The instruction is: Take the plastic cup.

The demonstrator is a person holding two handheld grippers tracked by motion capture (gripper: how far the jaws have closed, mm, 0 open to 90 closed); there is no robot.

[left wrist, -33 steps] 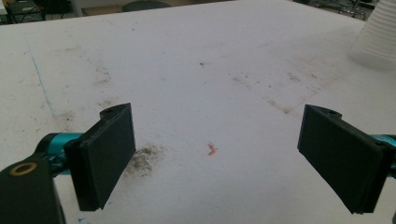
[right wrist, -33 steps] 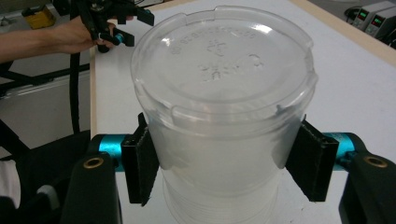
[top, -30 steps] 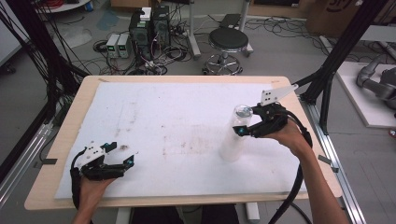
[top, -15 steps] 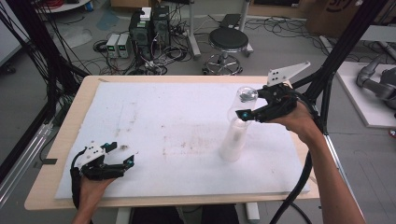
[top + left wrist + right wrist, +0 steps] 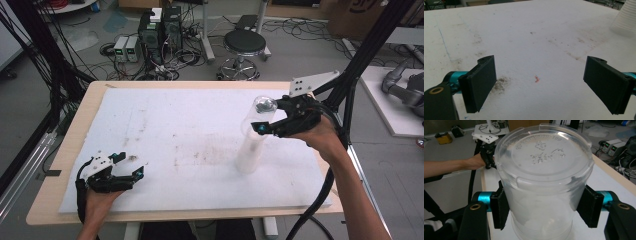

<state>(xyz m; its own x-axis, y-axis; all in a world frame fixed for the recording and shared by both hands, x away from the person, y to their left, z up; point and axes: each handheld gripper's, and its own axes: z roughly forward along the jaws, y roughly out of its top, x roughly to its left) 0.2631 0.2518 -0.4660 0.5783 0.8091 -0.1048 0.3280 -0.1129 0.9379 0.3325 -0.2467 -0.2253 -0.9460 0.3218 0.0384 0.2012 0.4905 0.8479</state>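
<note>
A tall stack of clear plastic cups (image 5: 249,152) stands upside down on the white foam sheet (image 5: 190,120), right of centre and leaning slightly. My right gripper (image 5: 267,117) is shut on the topmost cup (image 5: 263,106) near its raised bottom. In the right gripper view both pads (image 5: 500,210) press the cup (image 5: 544,170) from either side, and the jaws have just been closing tighter on it. More cups nest below it. My left gripper (image 5: 131,167) rests near the front left corner, open, with only bare foam between its jaws (image 5: 544,85). The stack's base (image 5: 625,20) shows far off.
The foam covers a wooden table (image 5: 75,125). Black frame posts (image 5: 360,65) rise close to the right hand. Behind the table stand a stool (image 5: 244,45) and electronics with cables (image 5: 160,30) on the floor. Stains (image 5: 200,152) mark the foam's middle.
The right gripper has risen and moved a little right with the top cup, so the stack's upper end stands higher. The left gripper has stayed put.
</note>
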